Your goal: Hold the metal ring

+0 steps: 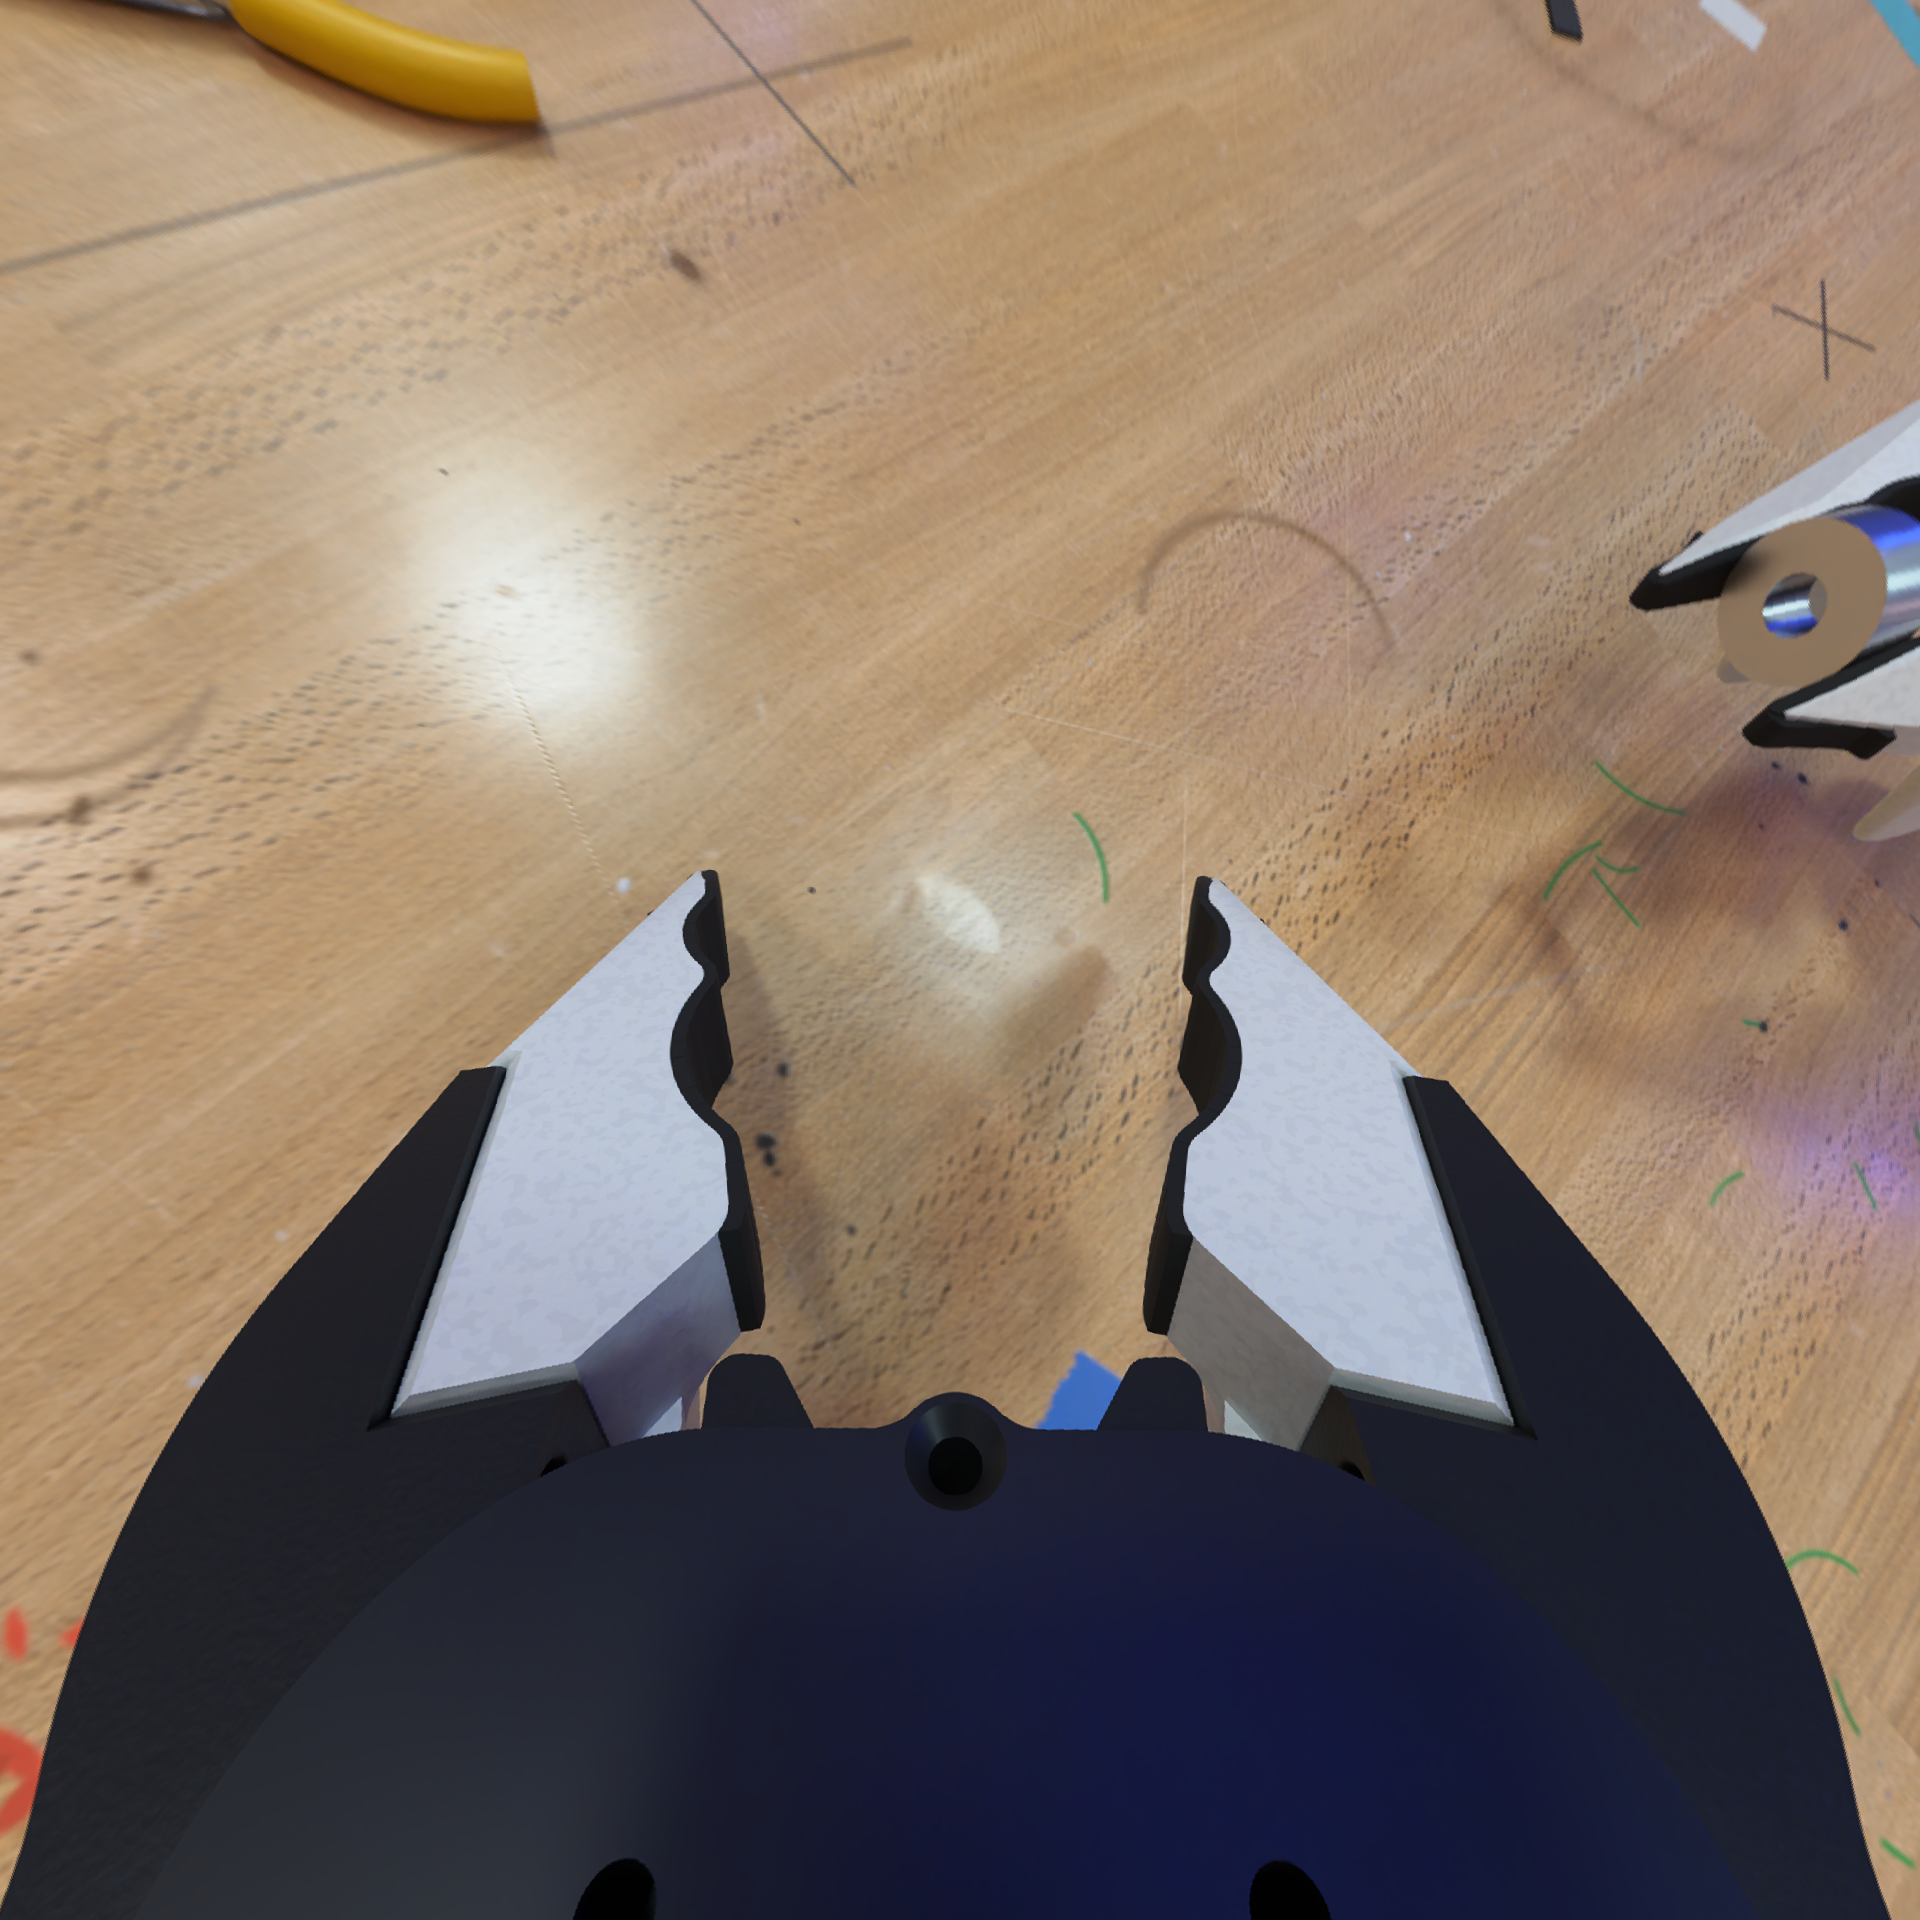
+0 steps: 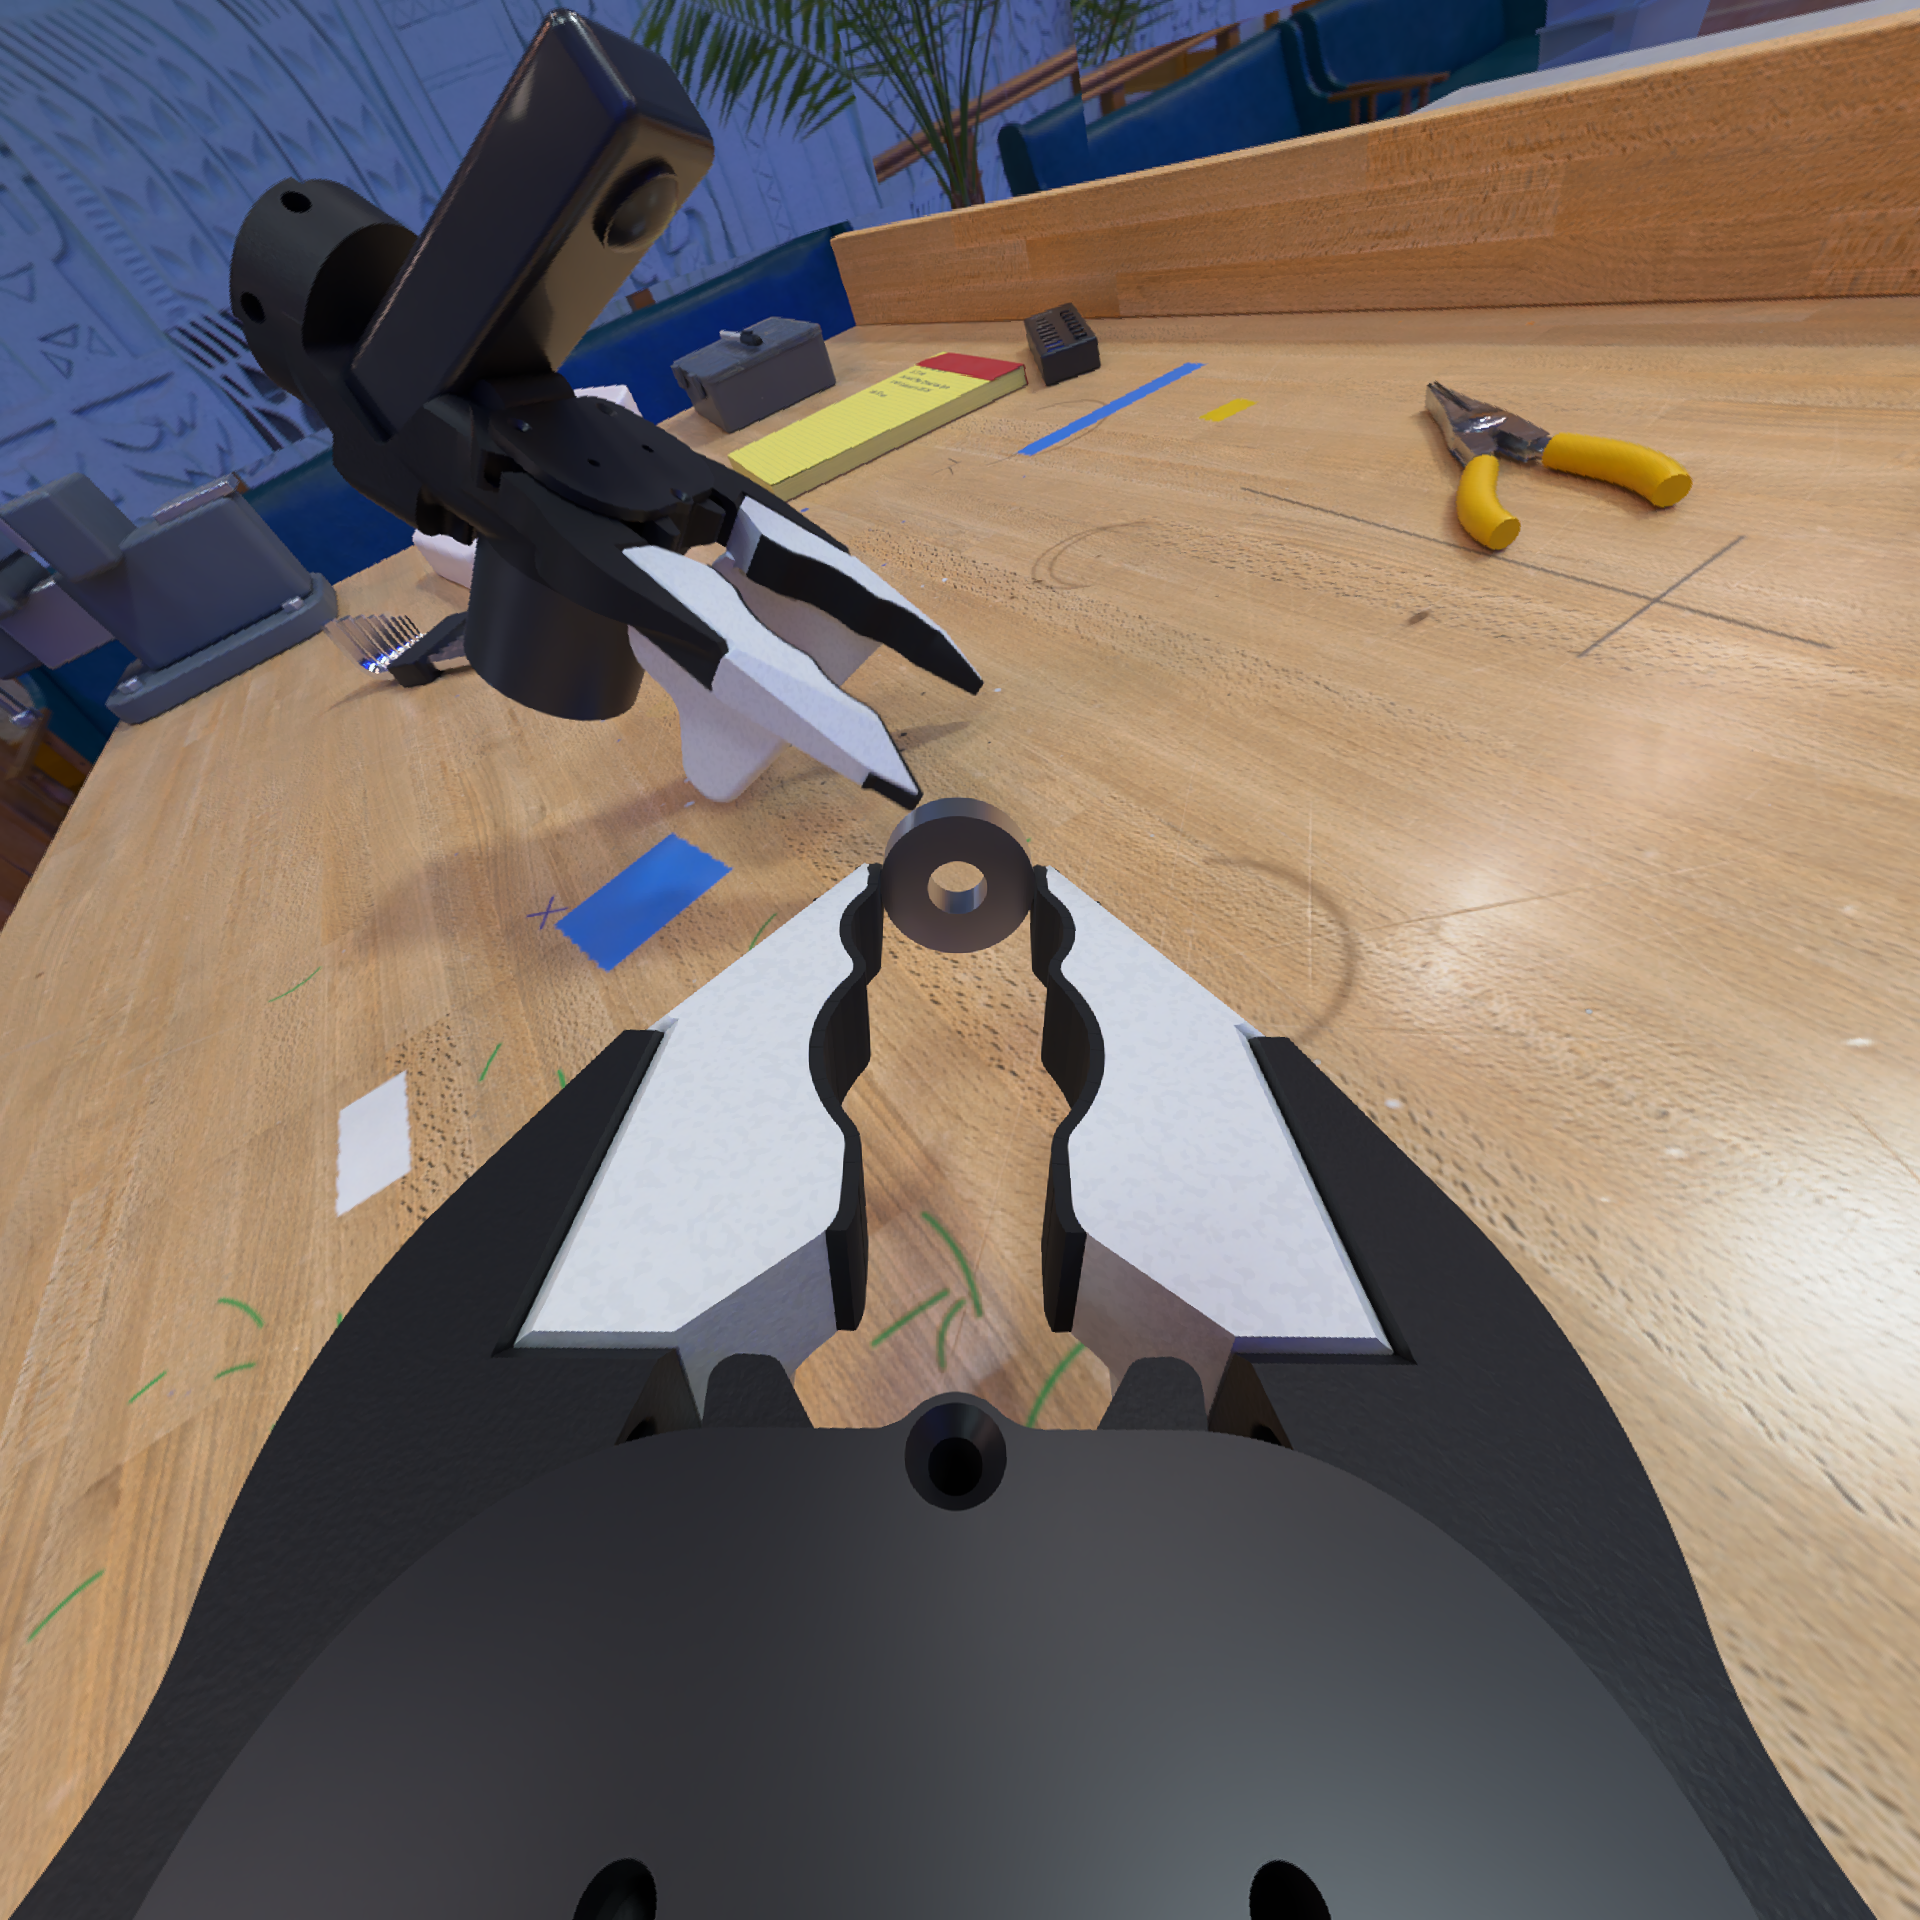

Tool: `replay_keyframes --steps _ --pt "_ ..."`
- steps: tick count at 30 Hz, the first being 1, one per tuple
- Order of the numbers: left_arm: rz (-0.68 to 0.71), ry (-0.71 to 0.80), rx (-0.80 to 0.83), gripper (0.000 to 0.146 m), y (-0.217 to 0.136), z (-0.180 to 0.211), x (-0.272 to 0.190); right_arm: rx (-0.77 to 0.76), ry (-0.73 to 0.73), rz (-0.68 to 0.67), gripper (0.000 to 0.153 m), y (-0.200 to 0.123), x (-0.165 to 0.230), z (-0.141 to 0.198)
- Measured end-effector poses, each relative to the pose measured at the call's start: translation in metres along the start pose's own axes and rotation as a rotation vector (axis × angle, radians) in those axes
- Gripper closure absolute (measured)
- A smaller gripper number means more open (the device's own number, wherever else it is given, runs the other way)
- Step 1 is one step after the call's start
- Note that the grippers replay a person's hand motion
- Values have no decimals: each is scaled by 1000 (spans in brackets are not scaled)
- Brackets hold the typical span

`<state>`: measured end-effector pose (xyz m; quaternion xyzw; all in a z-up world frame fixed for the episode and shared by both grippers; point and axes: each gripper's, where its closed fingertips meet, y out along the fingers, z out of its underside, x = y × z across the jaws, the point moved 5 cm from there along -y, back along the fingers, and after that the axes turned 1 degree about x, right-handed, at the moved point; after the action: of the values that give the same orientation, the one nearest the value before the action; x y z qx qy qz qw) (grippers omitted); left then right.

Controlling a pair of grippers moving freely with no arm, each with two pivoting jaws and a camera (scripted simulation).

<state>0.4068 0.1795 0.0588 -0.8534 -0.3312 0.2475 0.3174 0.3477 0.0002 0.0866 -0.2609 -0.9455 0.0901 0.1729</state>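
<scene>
The metal ring [image 2: 956, 885] is a thick dark washer with a round hole. My right gripper [image 2: 956, 891] is shut on it, pinching its rim between the two fingertips above the wooden bench. In the left wrist view the ring [image 1: 1803, 603] shows at the right edge, held by the right gripper [image 1: 1766, 655]. My left gripper [image 1: 954, 883] is open and empty, hovering over bare wood. In the right wrist view the left gripper [image 2: 935, 738] hangs just left of and behind the ring, with one fingertip close to it.
Yellow-handled pliers [image 2: 1548, 462] lie at the far right and also show in the left wrist view [image 1: 395, 57]. A yellow pad [image 2: 883, 416], grey boxes [image 2: 753, 369], a grey vise [image 2: 156, 582] and a white block [image 2: 727, 738] stand at the back left. Blue tape [image 2: 642, 899] lies on the bench.
</scene>
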Motion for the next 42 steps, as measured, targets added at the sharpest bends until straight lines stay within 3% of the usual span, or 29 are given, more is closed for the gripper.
replay_keyframes --steps 9,20,28,32,42 --pt "-117 167 81 55 13 9 -1 0 14 -4 125 0 -1 0" --pt "-124 133 56 61 9 9 13 1 10 -1 125 0 -1 0" --pt "-174 39 30 79 1 8 32 -1 9 -2 125 -1 -1 0" --pt "-177 44 24 81 2 8 32 0 8 -2 125 0 0 0" --pt "-77 -30 -38 83 -10 -4 26 0 8 -1 125 0 0 0"
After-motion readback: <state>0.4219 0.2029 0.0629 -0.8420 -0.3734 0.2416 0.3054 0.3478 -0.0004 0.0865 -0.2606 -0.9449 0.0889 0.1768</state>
